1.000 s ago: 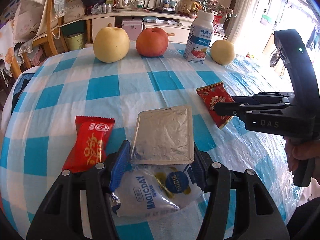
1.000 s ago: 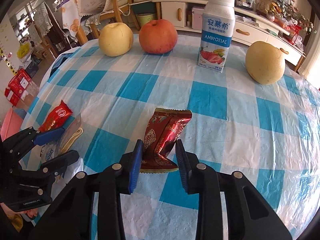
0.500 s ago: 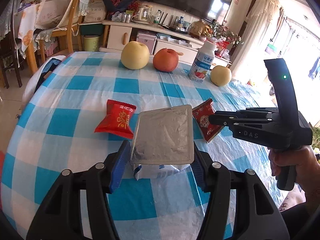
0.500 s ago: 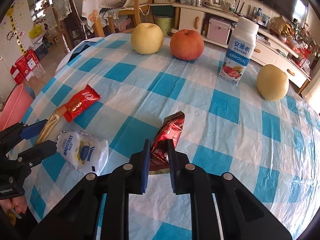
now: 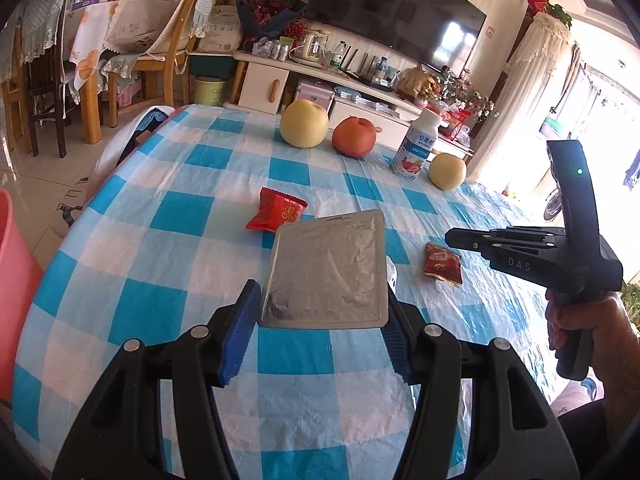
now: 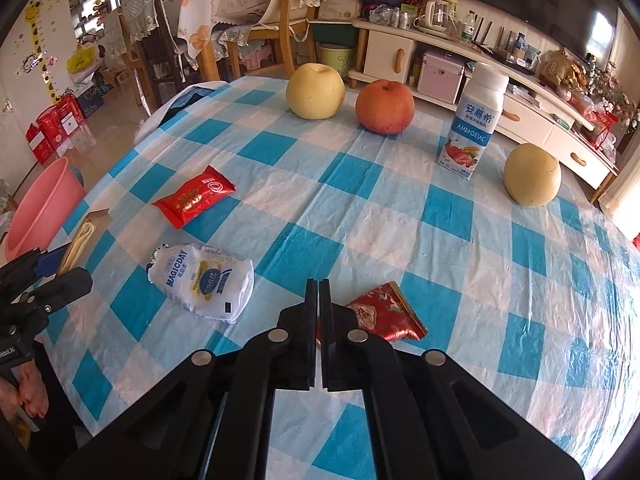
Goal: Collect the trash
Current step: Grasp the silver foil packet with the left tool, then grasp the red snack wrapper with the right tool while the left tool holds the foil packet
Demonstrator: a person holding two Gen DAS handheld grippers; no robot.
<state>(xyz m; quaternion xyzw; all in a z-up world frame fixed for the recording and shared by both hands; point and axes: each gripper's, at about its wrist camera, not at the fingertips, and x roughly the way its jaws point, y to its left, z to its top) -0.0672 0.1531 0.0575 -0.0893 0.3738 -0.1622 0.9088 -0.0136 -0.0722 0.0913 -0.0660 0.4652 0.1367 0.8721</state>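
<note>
Gripping the foil-lidded tray [image 5: 326, 268], the left gripper [image 5: 320, 316] looks steady, but the right gripper [image 6: 319, 308], pinched on the dark-red wrapper's [image 6: 384, 314] corner, could drop it.

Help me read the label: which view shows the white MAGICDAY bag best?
The right wrist view: the white bag lies fully in sight on the tablecloth, printing facing the camera. In the left wrist view only a white sliver peeks out beside the foil pack held in the left gripper.
</note>
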